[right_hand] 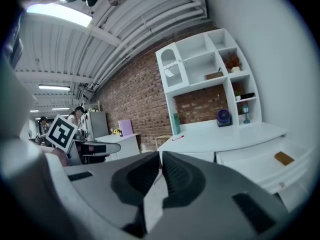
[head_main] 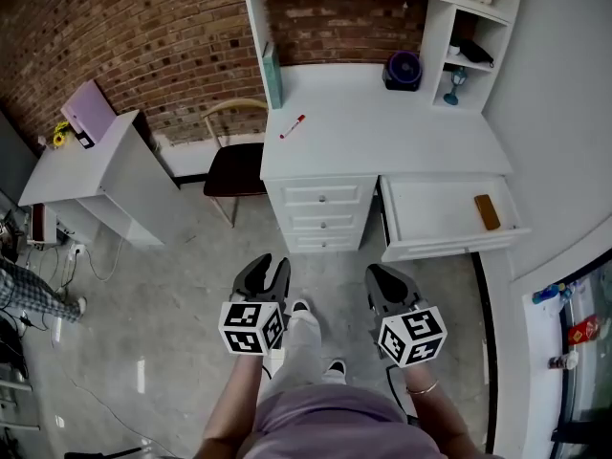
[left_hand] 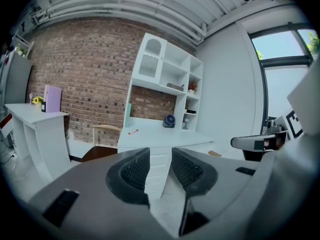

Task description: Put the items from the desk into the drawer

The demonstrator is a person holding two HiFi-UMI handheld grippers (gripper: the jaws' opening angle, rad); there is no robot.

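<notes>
Pen point(head_main: 293, 126) on desk point(head_main: 382, 137), well beyond left hand-held gripper point(head_main: 269, 265)

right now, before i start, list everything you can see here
desk: 1, white, centre of head view
drawer: 1, white, pulled open under the desk's right part
block: 1, brown, in the drawer, right end
pen: 1, red, on the desk, left part
book: 1, teal, upright at the desk's left edge
fan: 1, purple, back of the desk, right
goblet: 1, blue, low shelf cubby right of the fan
chair: 1, brown seat, left of the desk
side table: 1, white, far left
box: 1, purple, on the side table
left gripper: 1, grey, jaws apart, empty
right gripper: 1, grey, jaws together, empty
</notes>
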